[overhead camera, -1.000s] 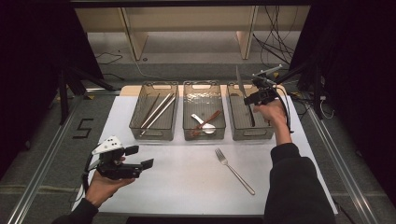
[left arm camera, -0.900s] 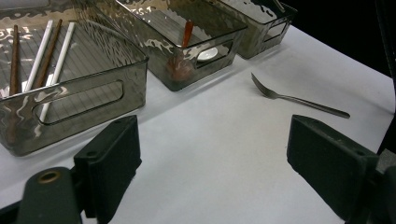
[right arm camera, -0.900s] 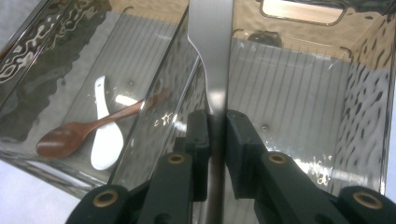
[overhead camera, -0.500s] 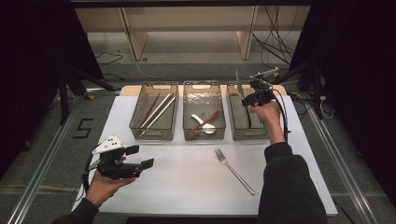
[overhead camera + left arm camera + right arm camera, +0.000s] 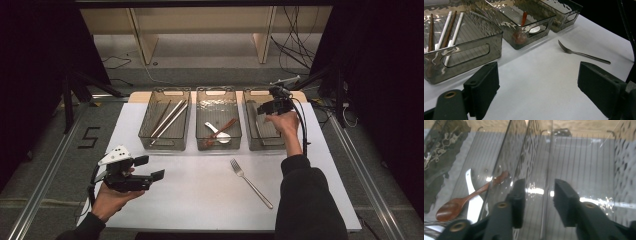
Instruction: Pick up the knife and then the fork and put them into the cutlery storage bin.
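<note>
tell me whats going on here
A person is sorting cutlery into three clear bins. The right gripper hangs over the right bin; its jaws have just been opening, with a thin clear utensil between them. The left gripper waits open near the table's front. A fork lies loose on the table.

Grey floor [image 5: 45,150] around a white-topped bench [image 5: 200,200], marked with a black numeral 5 [image 5: 89,137] at left. Pale wooden shelving [image 5: 200,25] beyond, black cables [image 5: 295,40] tangled at right. Dark drapes [image 5: 380,75] on both sides; light falling from above.
</note>
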Action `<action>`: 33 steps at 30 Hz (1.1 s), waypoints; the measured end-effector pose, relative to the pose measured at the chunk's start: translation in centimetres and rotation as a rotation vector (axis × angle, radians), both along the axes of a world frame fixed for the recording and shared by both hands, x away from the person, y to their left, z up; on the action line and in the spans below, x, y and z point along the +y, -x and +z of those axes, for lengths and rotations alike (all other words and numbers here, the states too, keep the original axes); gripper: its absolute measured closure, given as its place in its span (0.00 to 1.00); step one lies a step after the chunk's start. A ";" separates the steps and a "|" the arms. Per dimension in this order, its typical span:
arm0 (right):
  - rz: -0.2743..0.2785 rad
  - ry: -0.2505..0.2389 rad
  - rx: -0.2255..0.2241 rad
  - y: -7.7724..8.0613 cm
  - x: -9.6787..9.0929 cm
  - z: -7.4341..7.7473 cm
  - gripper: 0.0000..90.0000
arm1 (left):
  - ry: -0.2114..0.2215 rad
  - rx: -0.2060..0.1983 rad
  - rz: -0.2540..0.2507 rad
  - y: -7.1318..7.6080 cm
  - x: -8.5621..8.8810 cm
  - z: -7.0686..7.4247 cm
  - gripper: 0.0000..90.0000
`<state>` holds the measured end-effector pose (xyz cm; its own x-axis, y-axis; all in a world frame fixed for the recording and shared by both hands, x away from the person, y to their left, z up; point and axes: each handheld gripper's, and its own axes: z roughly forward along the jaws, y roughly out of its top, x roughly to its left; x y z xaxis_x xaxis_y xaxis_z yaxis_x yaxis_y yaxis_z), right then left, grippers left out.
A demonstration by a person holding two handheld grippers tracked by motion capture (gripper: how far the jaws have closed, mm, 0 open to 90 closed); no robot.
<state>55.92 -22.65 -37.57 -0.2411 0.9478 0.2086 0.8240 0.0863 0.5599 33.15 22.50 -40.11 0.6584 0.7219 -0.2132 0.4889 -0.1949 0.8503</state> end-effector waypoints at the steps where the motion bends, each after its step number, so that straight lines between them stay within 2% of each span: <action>1: 0.006 0.001 -0.004 0.1 0.0 0.2 0.62 | 0.000 -0.001 0.000 0.0 0.0 0.0 0.19; 4: 0.034 0.015 -0.008 0.7 -0.1 0.7 0.53 | 0.002 -0.002 0.003 0.0 0.1 0.0 0.19; 6: 0.079 0.009 -0.010 1.4 0.0 0.9 0.49 | 0.001 0.000 0.004 0.0 0.1 0.0 0.18; 9: 0.140 0.031 -0.026 2.8 0.2 1.4 0.43 | 0.001 0.002 0.006 0.0 0.1 0.0 0.18; 14: 0.198 0.019 -0.065 5.4 0.2 2.4 0.40 | 0.001 0.001 0.008 0.0 0.1 0.0 0.18; 17: 0.248 0.028 -0.080 7.1 0.5 2.6 0.38 | 0.004 0.000 0.008 0.0 0.1 0.0 0.18; 19: 0.296 0.021 -0.079 8.4 0.8 2.4 0.36 | 0.003 0.003 0.010 0.0 0.1 -0.1 0.18; 24: 0.364 0.020 -0.077 11.1 1.4 1.5 0.34 | 0.001 0.003 0.009 0.0 0.1 -0.1 0.18; 28: 0.397 0.041 -0.064 12.5 1.7 0.9 0.33 | 0.001 -0.001 0.005 0.0 0.1 0.0 0.18; 33: 0.419 0.076 -0.014 13.2 1.9 -0.6 0.33 | 0.002 -0.003 0.000 0.1 0.1 0.0 0.18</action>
<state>42.69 -20.76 -38.19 -0.6110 0.7798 0.1362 0.7013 0.4535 0.5501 33.06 22.60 -40.09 0.6589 0.7216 -0.2124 0.4866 -0.1935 0.8519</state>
